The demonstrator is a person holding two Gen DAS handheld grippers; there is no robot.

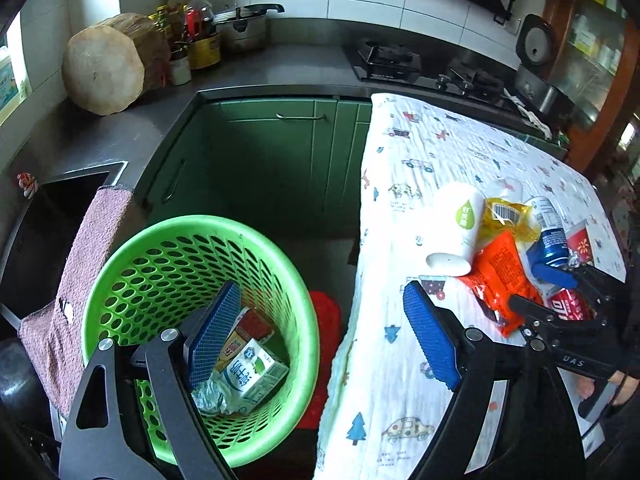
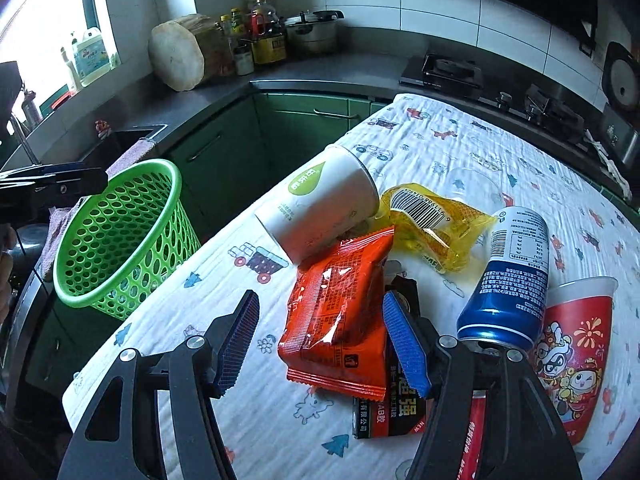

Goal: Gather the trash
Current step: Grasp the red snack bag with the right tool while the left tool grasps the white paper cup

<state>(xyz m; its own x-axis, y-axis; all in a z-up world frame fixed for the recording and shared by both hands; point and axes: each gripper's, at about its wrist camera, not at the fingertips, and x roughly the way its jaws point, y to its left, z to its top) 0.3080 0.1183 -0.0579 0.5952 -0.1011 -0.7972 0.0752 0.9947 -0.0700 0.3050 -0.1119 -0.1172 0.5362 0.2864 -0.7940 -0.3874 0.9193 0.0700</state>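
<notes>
So the right tool (image 2: pixel 320 344) is hanging just over the cloth-covered counter (image 2: pixel 248 408) with its jaws parted and nothing in them, and the orange snack packet (image 2: pixel 340 312) sits right in the gap, a bit closer to the right-hand pad. Neither pad looks like it's pressing on it yet, so I'd call it released, not gripping. The packet lies flat with its long side running away from the tool, more or less in line with where the tool points, so the jaws are already straddling its narrow width, which looks like the easy way to pinch it. Its far end is tucked under the tipped white cup (image 2: pixel 320 208), and a black box (image 2: pixel 384 412) pokes out from under its near edge, so a grab might drag those along. Further out are the yellow wrapper (image 2: pixel 432 224), the blue can (image 2: pixel 508 276) and the red cup (image 2: pixel 580 352). The left tool (image 1: pixel 316 336) is wide open and empty, over the green basket (image 1: pixel 120 264), which stands beside the counter's left edge and already holds a milk carton (image 1: pixel 256 376). So the right hand is clearly the nearer one for the pile.
</notes>
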